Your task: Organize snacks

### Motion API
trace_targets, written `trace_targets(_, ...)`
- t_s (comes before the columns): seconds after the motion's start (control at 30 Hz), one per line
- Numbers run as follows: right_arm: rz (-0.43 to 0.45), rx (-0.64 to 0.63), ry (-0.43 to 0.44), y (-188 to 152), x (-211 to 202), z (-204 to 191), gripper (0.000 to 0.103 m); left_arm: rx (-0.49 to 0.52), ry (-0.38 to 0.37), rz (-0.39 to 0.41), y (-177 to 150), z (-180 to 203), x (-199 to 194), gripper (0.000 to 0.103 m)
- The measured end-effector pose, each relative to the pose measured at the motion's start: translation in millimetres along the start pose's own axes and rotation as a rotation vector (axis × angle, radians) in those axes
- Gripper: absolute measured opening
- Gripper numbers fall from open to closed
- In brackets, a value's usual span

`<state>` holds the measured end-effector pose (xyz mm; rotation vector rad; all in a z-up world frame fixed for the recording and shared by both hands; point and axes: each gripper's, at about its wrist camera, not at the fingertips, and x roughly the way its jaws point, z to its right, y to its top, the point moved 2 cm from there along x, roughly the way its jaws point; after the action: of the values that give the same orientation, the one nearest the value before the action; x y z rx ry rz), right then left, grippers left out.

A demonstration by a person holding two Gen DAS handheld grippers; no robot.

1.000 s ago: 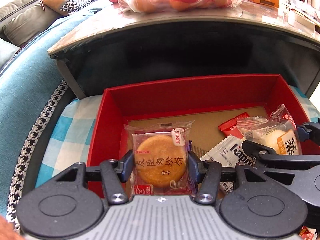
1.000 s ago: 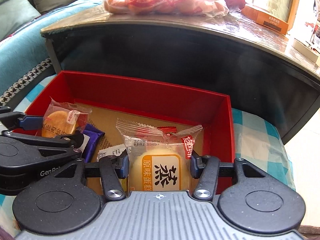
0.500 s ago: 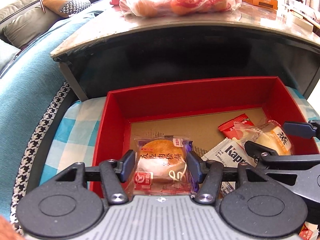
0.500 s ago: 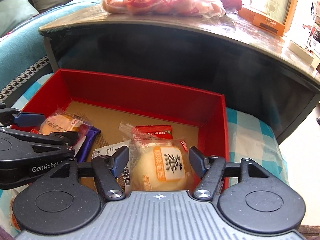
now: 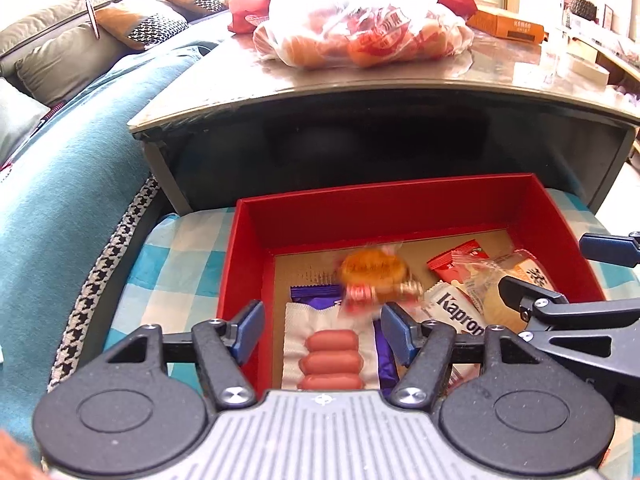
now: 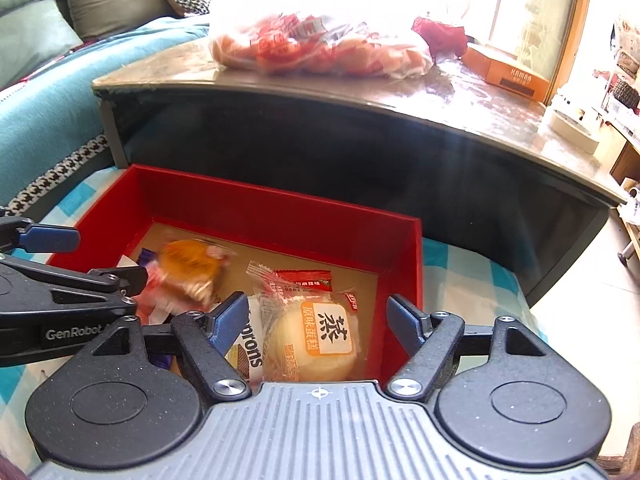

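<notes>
A red box (image 5: 384, 194) (image 6: 280, 208) holds the snacks. My left gripper (image 5: 323, 330) (image 6: 88, 258) hangs over its left half, jaws opening, nothing between the pads. A round orange pastry (image 5: 374, 276) (image 6: 188, 268) in clear wrap is blurred just beyond the fingertips, above a purple bar (image 5: 314, 294) and a sausage pack (image 5: 332, 360). My right gripper (image 6: 318, 318) (image 5: 560, 268) is over the right half, jaws opening. A wrapped steamed cake (image 6: 320, 340) (image 5: 516, 288) lies in the box between its pads, untouched by them. A white wafer pack (image 5: 456, 316) and a red packet (image 6: 304, 278) lie beside it.
The box sits on a blue checked cloth (image 5: 180, 264) against a dark coffee table (image 5: 400, 92). On that table are a plastic bag of buns (image 5: 360, 36) and an orange carton (image 6: 512, 72). A sofa with a teal blanket (image 5: 60, 184) runs along the left.
Both grippers opened and rose a little. The pastry left the left jaws and drops into the box, uncovering the sausage pack. The steamed cake was let go and lies flat.
</notes>
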<state>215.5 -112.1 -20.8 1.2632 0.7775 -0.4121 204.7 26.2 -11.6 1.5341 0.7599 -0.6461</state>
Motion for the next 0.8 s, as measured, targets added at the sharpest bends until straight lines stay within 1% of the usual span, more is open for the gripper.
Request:
trace_targets(0.13, -0.003, 0.012, 0.007, -5, -10, 3, 0.082, -0.005, -0.010, 0.001, -7, -5, -11, 0.095)
trace_targets(0.3, -0.021, 0.026, 0.015, -17, -24, 6, 0.082, -0.006, -0.042, -0.016, -22, -10, -23, 0.095)
trace_targets(0.4, -0.036, 0.025, 0.012, -26, -34, 7, 0.083, 0.009, -0.079, -0.047, -36, -11, -29, 0.096)
trace_targets(0.47, -0.049, 0.042, 0.029, -33, -40, 8, 0.083, 0.012, -0.095, -0.069, -45, -14, -31, 0.096)
trace_targets(0.53, -0.067, 0.051, 0.056, -41, -45, 6, 0.083, 0.000, -0.098, -0.091, -53, -21, -32, 0.096)
trace_targets(0.67, -0.090, 0.025, 0.073, -52, -51, -4, 0.083, -0.048, -0.092, -0.147, -67, -37, -27, 0.096)
trace_targets(0.8, -0.107, 0.029, 0.099, -59, -56, -9, 0.085, -0.039, -0.111, -0.174, -74, -37, -16, 0.096)
